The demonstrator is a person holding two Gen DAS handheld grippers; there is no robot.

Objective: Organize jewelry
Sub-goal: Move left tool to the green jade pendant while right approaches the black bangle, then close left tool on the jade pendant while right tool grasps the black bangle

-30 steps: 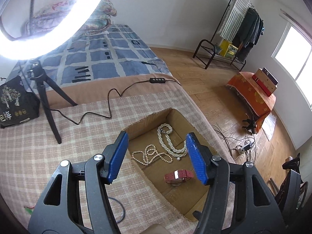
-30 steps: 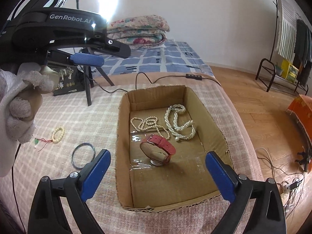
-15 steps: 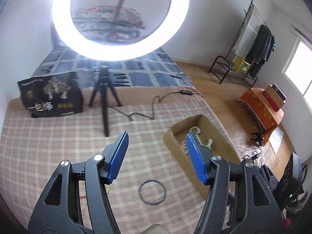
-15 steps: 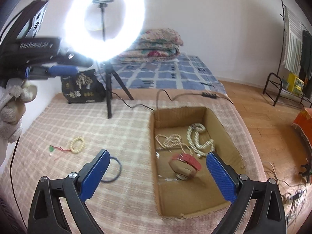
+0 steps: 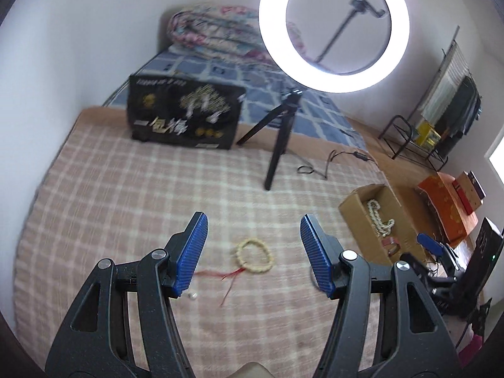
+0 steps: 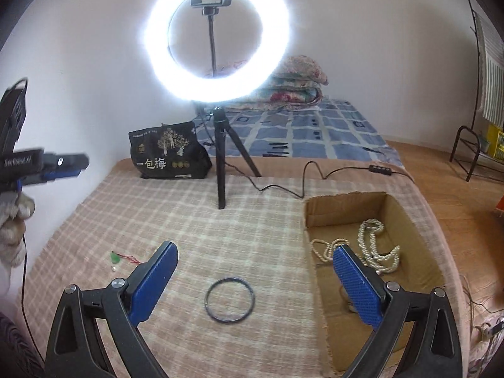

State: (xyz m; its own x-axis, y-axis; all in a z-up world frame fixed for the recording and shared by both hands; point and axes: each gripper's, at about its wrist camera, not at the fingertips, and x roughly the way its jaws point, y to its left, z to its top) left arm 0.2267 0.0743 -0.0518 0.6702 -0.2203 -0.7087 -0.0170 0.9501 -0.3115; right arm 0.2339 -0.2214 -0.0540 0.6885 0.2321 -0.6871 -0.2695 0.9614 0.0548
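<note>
Checked pink bedspread (image 5: 126, 195) carries the jewelry: a cream beaded bracelet (image 5: 254, 255) lies between the left gripper's (image 5: 253, 252) spread fingers, a thin dark ring bangle (image 6: 229, 300) between the right gripper's (image 6: 252, 286) spread, empty fingers.

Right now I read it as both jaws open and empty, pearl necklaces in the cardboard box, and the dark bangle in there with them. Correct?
One thing is wrong: the dark bangle is not in the cardboard box. The right wrist view shows it lying on the checked blanket, left of the box. The rest holds: the pearl necklaces are in the box, and both jaws are open and empty.
</note>
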